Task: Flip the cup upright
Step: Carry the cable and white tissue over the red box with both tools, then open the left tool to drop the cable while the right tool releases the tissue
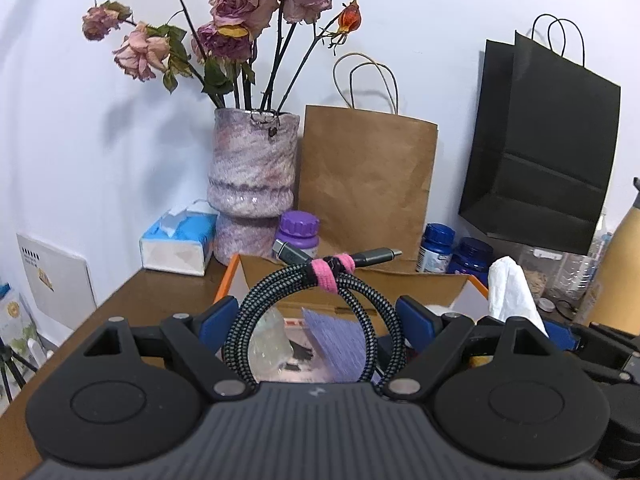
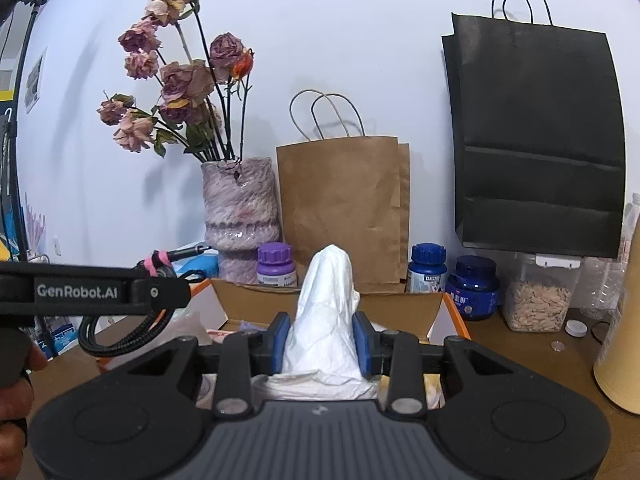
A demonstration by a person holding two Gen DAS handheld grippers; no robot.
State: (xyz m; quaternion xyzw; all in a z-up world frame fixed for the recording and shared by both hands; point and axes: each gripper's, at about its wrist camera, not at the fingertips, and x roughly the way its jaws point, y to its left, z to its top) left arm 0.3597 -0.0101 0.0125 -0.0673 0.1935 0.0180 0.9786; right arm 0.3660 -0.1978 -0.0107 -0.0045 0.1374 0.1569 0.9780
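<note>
No cup shows plainly in either view. Through the cable loop I see a clear glassy thing [image 1: 269, 344] down in the cardboard box [image 1: 234, 276]; I cannot tell whether it is the cup. My left gripper [image 1: 316, 318] is shut on a coiled braided cable [image 1: 384, 312] bound with a pink strap, held above the box. My right gripper [image 2: 322, 340] is shut on a crumpled white tissue [image 2: 326, 304] that sticks up between its blue pads [image 2: 280, 338]. The tissue [image 1: 512, 292] also shows at the right of the left wrist view. The cable [image 2: 120, 340] hangs at the left of the right wrist view.
Along the wall stand a pink vase of dried roses [image 1: 252, 172], a brown paper bag [image 1: 364, 184], a black bag [image 1: 548, 140], pill bottles [image 2: 428, 268], a tissue box [image 1: 180, 240] and a jar of nuts [image 2: 536, 300]. A beige bottle [image 2: 620, 340] stands at the right. A hand [image 2: 16, 400] holds the left gripper.
</note>
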